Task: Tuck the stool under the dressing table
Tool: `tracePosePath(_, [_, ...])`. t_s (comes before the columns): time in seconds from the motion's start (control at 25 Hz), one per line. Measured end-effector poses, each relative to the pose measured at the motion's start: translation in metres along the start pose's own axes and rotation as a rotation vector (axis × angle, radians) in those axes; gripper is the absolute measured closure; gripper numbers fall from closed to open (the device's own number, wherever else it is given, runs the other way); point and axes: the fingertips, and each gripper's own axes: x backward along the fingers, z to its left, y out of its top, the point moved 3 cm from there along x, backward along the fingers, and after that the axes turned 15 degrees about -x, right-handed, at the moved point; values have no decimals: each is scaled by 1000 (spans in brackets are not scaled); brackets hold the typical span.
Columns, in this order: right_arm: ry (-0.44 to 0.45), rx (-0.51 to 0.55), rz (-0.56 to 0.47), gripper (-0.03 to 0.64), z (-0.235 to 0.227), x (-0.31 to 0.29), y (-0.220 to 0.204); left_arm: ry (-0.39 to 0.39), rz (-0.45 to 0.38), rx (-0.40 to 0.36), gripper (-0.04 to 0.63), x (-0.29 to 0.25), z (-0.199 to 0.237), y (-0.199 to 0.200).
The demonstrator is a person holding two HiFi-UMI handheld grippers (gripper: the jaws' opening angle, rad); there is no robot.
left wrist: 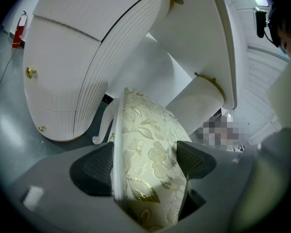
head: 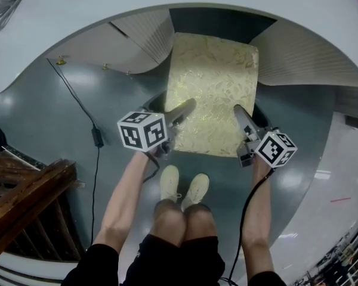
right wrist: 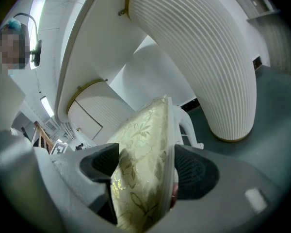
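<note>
Left gripper [head: 178, 117] and right gripper [head: 243, 124] jaws each clamped across the stool [head: 213, 100] cushion edge, cushion filling both gaps.

The rectangular gold floral brocade stool [head: 212, 94] stands upright, its far end between the ribbed pedestals of the white dressing table [head: 304, 55].

The right claw [right wrist: 145, 168] is clamped on the stool [right wrist: 140, 140] at its seat edge, one dark pad against the gold-flowered cushion and the other against the white rim. Past the seat, a curved white leg [right wrist: 186, 125] reaches down to the grey-green floor [right wrist: 276, 130]. Two ribbed white pedestals of the dressing table [right wrist: 208, 57] rise beyond, the near one at the upper right, the far pedestal [right wrist: 94, 113] at the left.
</note>
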Motion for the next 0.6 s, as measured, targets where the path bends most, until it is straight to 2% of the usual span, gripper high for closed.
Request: tracePosePath(0.6, [0,-4,2,259,-3,-1,0,-9,-1,11,178,-3,1,-1])
